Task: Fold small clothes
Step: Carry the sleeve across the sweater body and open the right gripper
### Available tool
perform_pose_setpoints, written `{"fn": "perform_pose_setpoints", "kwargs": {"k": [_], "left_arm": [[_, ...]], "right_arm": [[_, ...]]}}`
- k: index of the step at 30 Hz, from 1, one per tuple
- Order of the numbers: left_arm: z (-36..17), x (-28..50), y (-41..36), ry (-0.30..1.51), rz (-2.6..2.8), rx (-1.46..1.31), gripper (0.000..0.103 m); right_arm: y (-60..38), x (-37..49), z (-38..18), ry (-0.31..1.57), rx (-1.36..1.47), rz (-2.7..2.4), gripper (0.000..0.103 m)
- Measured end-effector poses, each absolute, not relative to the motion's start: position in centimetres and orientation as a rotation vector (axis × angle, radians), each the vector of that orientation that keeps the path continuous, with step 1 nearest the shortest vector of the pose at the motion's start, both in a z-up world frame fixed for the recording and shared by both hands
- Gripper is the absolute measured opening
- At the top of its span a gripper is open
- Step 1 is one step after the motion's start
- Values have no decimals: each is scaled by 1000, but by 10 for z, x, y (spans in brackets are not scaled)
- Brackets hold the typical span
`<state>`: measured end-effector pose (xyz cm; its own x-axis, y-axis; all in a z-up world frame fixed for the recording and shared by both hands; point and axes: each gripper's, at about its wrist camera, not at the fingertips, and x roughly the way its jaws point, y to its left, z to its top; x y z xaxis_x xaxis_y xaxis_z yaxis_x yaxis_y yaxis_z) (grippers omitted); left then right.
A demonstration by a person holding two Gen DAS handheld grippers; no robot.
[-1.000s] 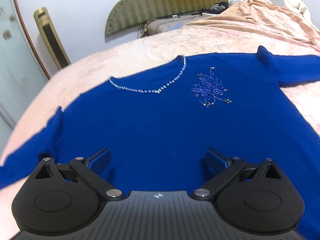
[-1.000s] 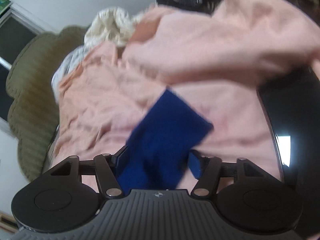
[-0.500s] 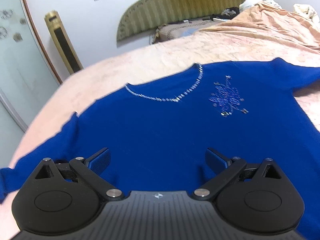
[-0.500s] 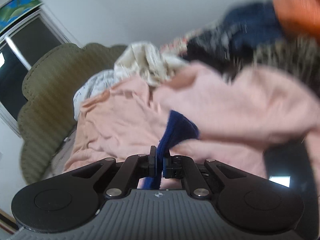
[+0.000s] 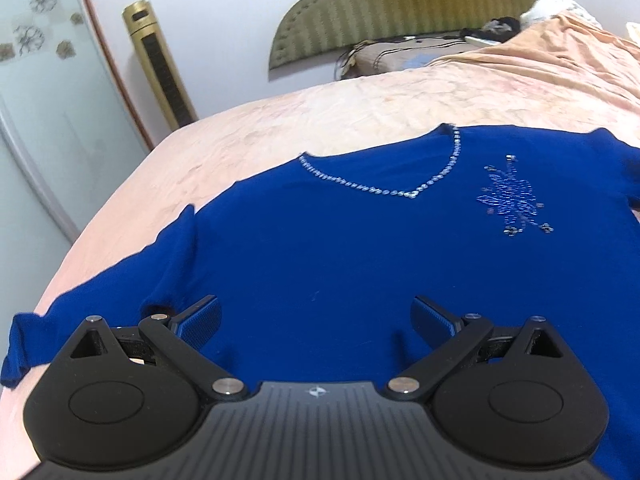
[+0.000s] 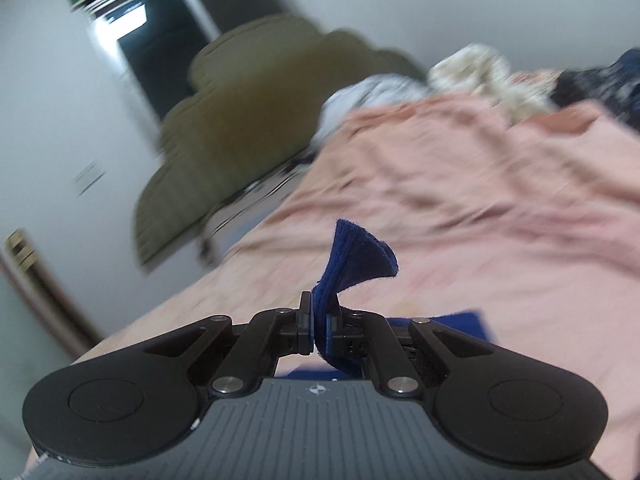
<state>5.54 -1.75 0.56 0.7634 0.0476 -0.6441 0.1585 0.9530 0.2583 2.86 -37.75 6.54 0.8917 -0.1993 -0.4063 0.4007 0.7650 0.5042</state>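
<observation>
The blue sweater point(image 5: 360, 264) lies face up and spread flat on the pink bedspread point(image 5: 360, 108), and its right sleeve cuff point(image 6: 352, 264), which a second ago lay loose between open jaws, is now clamped in the right gripper point(image 6: 318, 328) and lifted off the bed. This indicates that the first sleeve fold is starting. Count: one sweater, one cuff gripped, two grippers; the left gripper point(image 5: 316, 320) hangs released over the sweater's lower body, its jaws wide apart and holding nothing.
</observation>
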Motion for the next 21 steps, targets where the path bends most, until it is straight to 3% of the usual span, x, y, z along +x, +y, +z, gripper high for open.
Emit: {"fn": "perform_pose_setpoints", "kwargs": {"k": [21], "left_arm": [[3,56,33,731,14,208,101]], "right_arm": [[-206,129,45,514,731,-9,10]]}}
